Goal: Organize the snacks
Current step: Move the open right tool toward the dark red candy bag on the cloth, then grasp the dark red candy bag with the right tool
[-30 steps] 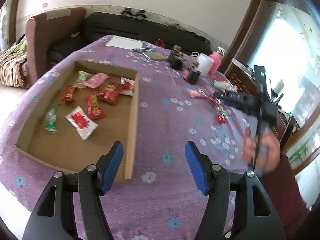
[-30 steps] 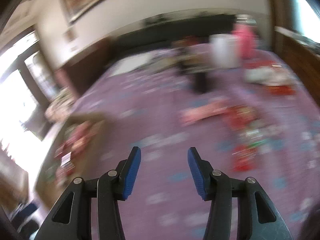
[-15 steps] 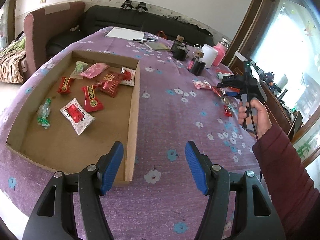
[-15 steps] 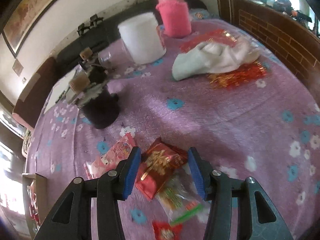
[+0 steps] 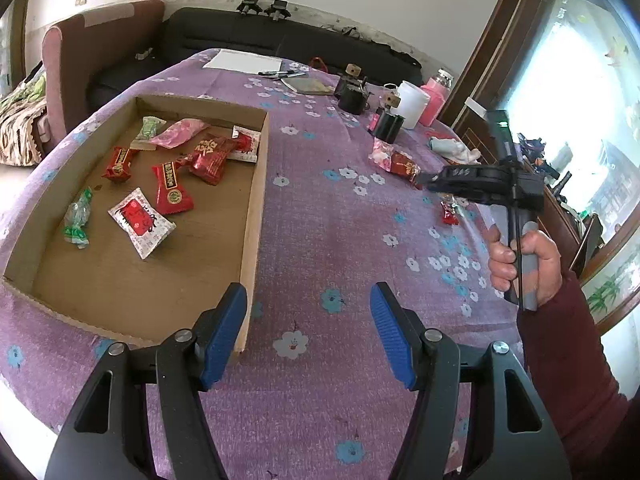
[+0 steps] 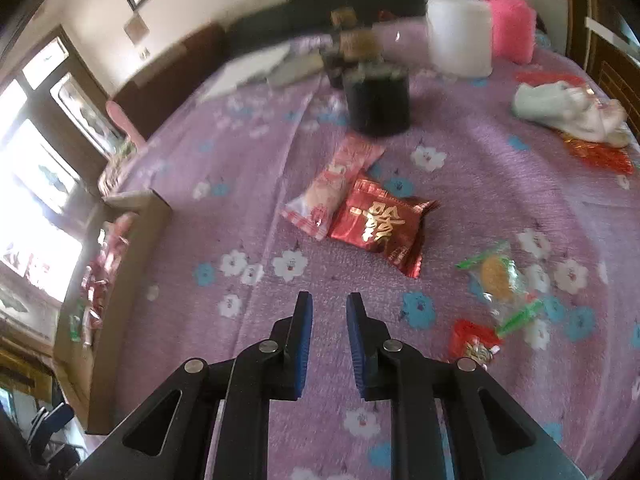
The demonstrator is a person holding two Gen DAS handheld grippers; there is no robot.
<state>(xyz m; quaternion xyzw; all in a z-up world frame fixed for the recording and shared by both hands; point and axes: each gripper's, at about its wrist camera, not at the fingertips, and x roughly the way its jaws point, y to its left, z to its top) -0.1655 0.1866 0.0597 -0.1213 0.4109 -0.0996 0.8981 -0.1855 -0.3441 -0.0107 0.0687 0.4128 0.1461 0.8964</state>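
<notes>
Right wrist view: my right claw has just closed narrow, gripping nothing; glossy red foil snack packet lies just ahead, slightly right, long axis running diagonally, nearer this hand than my left.

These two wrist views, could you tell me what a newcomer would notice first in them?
Probably the shallow cardboard box on the purple flowered tablecloth, holding red, pink and green snack packets. Next, the loose red packet with gold lettering lying beyond the right tongs, beside a pink packet.
</notes>
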